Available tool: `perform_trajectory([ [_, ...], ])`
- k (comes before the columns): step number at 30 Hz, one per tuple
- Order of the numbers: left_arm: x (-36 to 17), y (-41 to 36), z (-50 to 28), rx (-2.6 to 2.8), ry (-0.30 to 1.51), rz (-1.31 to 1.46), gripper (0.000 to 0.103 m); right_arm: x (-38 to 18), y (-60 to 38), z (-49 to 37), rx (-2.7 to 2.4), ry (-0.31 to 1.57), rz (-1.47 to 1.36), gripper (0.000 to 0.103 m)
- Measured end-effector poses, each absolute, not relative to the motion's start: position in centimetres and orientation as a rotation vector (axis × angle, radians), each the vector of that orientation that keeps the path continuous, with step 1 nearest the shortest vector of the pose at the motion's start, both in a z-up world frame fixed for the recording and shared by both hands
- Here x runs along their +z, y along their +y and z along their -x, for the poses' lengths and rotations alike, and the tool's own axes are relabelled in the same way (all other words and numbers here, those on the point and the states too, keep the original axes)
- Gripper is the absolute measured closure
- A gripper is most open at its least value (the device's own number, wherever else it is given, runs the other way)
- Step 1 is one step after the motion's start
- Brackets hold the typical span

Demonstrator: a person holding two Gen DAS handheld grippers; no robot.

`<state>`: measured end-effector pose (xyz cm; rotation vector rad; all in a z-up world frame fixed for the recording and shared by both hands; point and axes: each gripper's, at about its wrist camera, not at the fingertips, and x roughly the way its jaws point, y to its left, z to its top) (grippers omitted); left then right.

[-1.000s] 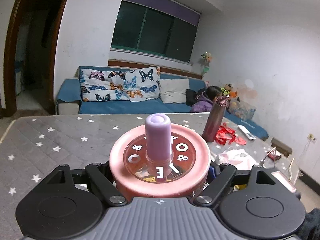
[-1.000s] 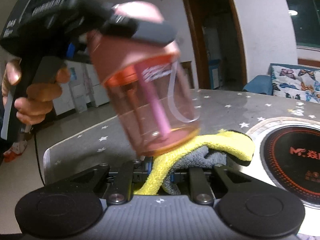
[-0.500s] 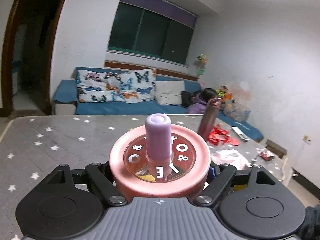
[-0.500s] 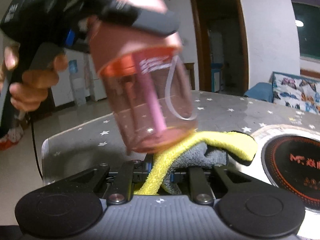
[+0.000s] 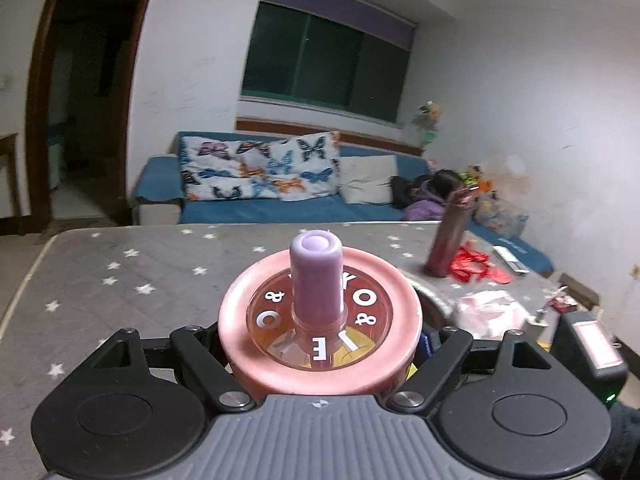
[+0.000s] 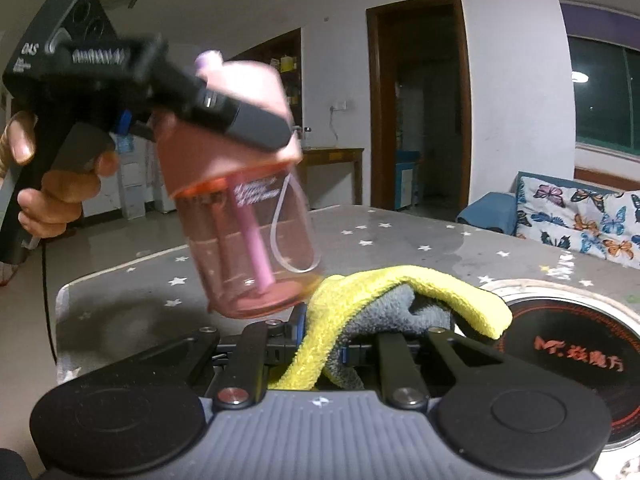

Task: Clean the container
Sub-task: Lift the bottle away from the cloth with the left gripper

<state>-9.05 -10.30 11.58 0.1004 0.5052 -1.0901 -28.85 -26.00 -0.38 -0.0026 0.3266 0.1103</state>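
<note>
The left claw (image 6: 224, 120) grips the pink cup (image 6: 244, 216) by its lid, up off the counter (image 6: 400, 240). The right claw (image 6: 320, 344) pinches a yellow cloth (image 6: 400, 292) – rub it slowly on the cup's bottom – and hold the cup steady.

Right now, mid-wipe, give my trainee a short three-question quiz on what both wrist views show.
1. True or false: the left tool grips the pink cup around its lid.
2. What is clamped in the right tool? A) a sponge B) a yellow and grey cloth C) a red ribbon
3. Fill in: the cup hangs tilted in the air above the star-patterned ____.

Key
1. True: its fingers clasp the lid, seen from above in the left wrist view.
2. B: the yellow and grey cloth, its fold close by the cup's base.
3. table.
</note>
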Motion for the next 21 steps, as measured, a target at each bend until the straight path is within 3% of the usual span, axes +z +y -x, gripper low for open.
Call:
perform_trajectory([
  [9,8.9,-11.5,7.9,-0.964,0.471,-0.198,0.02,0.3,-26.4,27.6,0.131,0.366,-0.025,0.088],
  [21,6.5,-12.1,6.9,-0.918,0.531,-0.215,0.02,-1.8,-28.8,24.8,0.159,0.589,-0.218,0.081],
])
